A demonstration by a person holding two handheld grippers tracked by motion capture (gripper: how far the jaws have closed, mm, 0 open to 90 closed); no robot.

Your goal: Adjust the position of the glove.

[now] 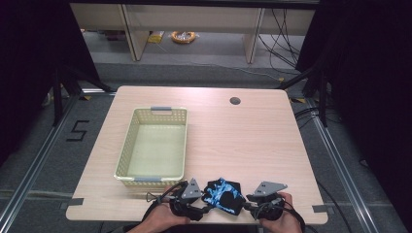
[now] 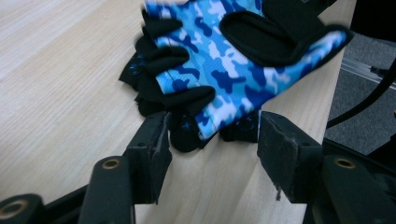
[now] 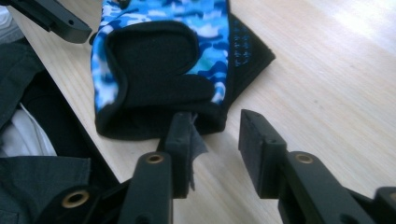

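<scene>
A blue camouflage fingerless glove [image 1: 223,195] with black trim lies flat on the wooden worktop [image 1: 243,141] at six o'clock in the high view, right at the near edge. The left claw [image 1: 200,209] sits just beside it at nine o'clock of the glove, the right claw [image 1: 248,208] at three o'clock.

In the left gripper view the left claw [image 2: 212,140] stands partly open, its jaws either side of the glove's [image 2: 219,70] finger ends; the pads do not press on the fabric. In the right gripper view the right claw [image 3: 215,135] is also partly open, one jaw touching the black cuff edge of the glove [image 3: 159,65], nothing clamped.

A pale yellow perforated plastic basket [image 1: 127,145] stands at eleven o'clock of the glove, close by.
</scene>
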